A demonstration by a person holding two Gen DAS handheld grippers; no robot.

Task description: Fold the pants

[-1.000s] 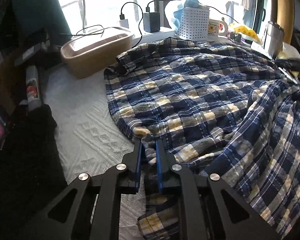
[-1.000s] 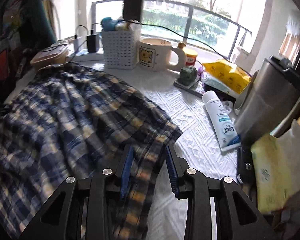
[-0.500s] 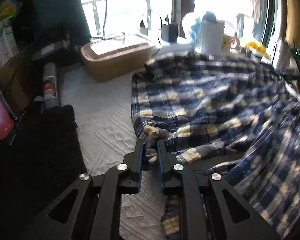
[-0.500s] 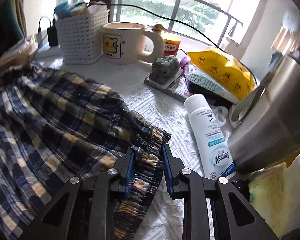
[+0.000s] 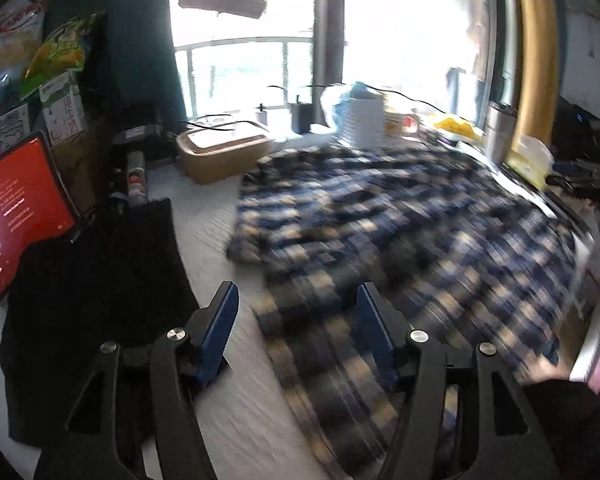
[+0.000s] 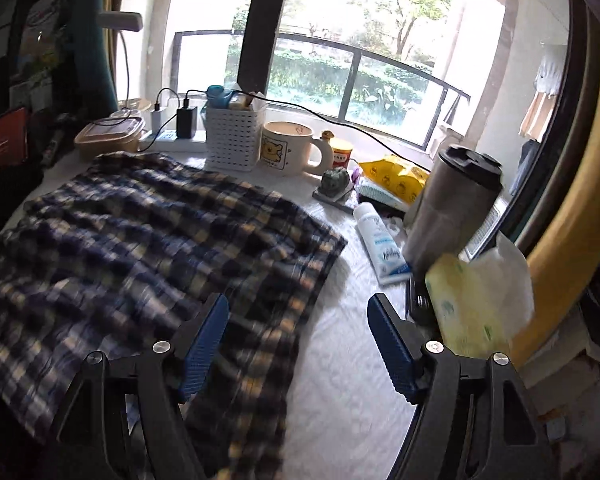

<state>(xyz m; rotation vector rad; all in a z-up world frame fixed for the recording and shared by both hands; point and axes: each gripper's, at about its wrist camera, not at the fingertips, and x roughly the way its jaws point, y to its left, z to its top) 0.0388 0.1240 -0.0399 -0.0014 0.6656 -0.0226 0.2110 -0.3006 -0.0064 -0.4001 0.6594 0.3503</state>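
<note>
A: Where do the pants lie?

B: The plaid pants (image 5: 400,232) are spread flat over the white surface (image 5: 204,232). Take the white perforated basket (image 6: 234,142) by the window as the mark: the cloth runs from just in front of it out toward both cameras, and its far edge comes near the basket's foot.

A: And the left hand-held gripper (image 5: 296,312)?

B: Its jaws stand apart and are opening. The cloth's near edge lies below and between the blue pads (image 5: 220,328), but they do not press on it. The picture is blurred there.

A: The right one?

B: The right hand-held gripper (image 6: 298,318) is also apart and opening. A strip of the pants lies between the fingers toward the left one, with bare surface beside the right one. Nothing is clamped.

A: What stands around the basket?

B: The bear mug (image 6: 286,150) just to its right, the tan lidded box (image 6: 108,136) to its left, and a white tube (image 6: 380,244) and a steel tumbler (image 6: 448,208) further right, clear of the cloth.
</note>
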